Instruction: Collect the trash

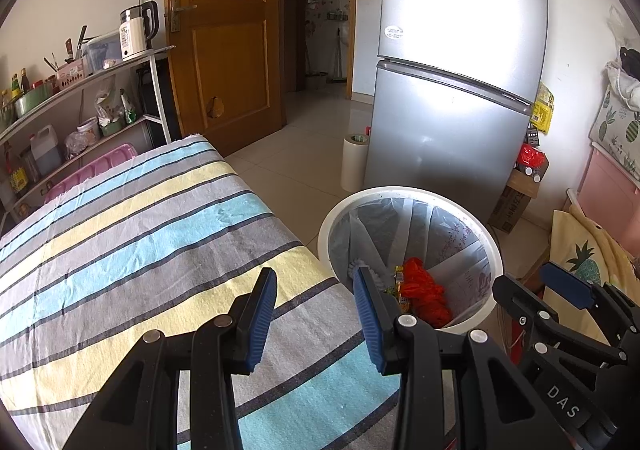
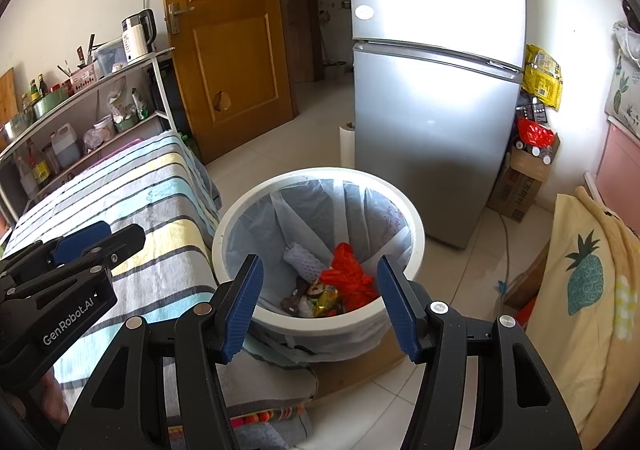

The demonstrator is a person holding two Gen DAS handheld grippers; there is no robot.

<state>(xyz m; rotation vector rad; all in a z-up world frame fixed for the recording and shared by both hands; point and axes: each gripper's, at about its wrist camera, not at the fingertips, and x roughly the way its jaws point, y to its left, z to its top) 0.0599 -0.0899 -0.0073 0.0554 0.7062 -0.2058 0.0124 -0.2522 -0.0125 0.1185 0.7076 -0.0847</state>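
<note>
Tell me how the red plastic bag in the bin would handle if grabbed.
The red plastic bag looks crumpled and thin, so probably floppy and light. Its glossy film may slip between pads. It lies loose on other trash in the white bin, so it should lift free.

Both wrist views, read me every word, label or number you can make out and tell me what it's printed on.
"DAS": white letters on the right claw, seen in the left wrist view.
"GenRobot.AI": white letters on the left claw, seen in the right wrist view.
Kettle label: too small to read.
Fridge sticker: blurred.
Cardboard box print: unreadable.
Yellow packets beside the fridge: unreadable.
</note>
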